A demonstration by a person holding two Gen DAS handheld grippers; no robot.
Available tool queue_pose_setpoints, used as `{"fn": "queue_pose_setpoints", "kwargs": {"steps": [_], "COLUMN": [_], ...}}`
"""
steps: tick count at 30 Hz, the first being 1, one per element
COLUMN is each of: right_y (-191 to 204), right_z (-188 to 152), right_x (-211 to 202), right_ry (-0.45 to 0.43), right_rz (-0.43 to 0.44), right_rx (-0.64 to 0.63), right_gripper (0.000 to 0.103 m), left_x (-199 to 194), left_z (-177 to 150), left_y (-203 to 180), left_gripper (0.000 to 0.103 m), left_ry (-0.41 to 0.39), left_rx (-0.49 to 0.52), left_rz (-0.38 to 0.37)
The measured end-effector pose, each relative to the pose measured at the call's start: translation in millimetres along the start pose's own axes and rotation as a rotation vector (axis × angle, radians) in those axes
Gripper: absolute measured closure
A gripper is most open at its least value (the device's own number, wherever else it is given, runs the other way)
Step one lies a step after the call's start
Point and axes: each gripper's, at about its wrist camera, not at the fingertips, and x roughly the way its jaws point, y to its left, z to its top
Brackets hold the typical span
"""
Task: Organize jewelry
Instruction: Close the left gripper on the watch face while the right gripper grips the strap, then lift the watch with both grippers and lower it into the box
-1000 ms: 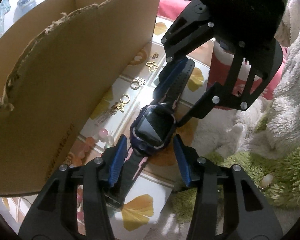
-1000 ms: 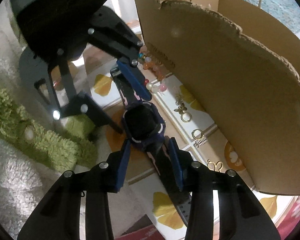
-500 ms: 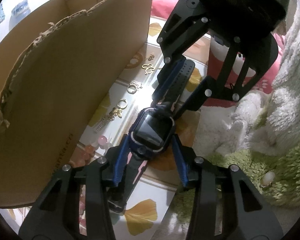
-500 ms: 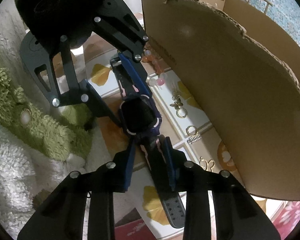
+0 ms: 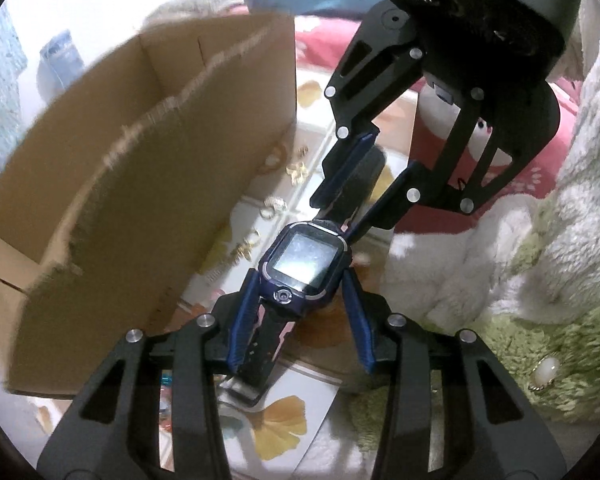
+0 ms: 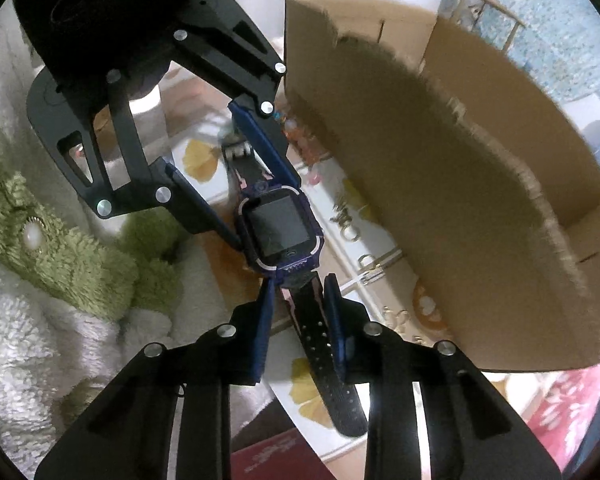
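Note:
A dark blue smartwatch (image 5: 304,260) with a black strap hangs between both grippers, above the leaf-patterned cloth (image 5: 280,428). My left gripper (image 5: 300,276) is shut on the watch body near its lower edge. In the right wrist view the left gripper (image 6: 266,212) reaches in from the top left onto the watch (image 6: 280,228). My right gripper (image 6: 300,282) has the holed strap end between its blue pads, and its jaws are closing on it. From the left wrist view the right gripper (image 5: 334,218) comes down from the top right.
An open cardboard box (image 5: 140,180) with a torn rim stands right beside the watch, also as the box (image 6: 460,200). Small gold pieces (image 5: 276,206) lie along its foot. A pearl brooch (image 6: 32,236) rests on green fuzzy cloth, with white fleece around it.
Both grippers have risen with the watch, which now hangs off the cloth. The right jaws have narrowed onto the strap. The box's inside has come into view.

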Motion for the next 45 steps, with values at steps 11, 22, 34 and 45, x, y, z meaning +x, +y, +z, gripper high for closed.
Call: {"fn": "queue_pose_setpoints", "kwargs": {"steps": [11,22,34,45], "right_y": [33.2,10.5,-90.3,-140.9], "right_z": [2.9,44.7,112.9,126.4], "right_x": [-103.9,-184.3,-79.8,27.6], "right_ry": [-0.193,-0.380,-0.213,0.067], "right_rz": [-0.161,-0.330,-0.205,-0.053], "right_rx": [-0.002,-0.134,-0.192,-0.140], "right_gripper": [0.079,0.079,0.079,0.077], "left_x": [-79.8,-152.7,-73.7,20.7], "left_z": [29.8,92.2,98.5,66.8], "left_y": [-16.9,8.5,133.3,186.6], "left_gripper": [0.062,0.062,0.062,0.062], "left_ry": [-0.152,-0.276,-0.145,0.054], "left_rx": [0.077,0.217,0.108,-0.005], "left_rz": [0.163,0.398,0.370,0.265]}}
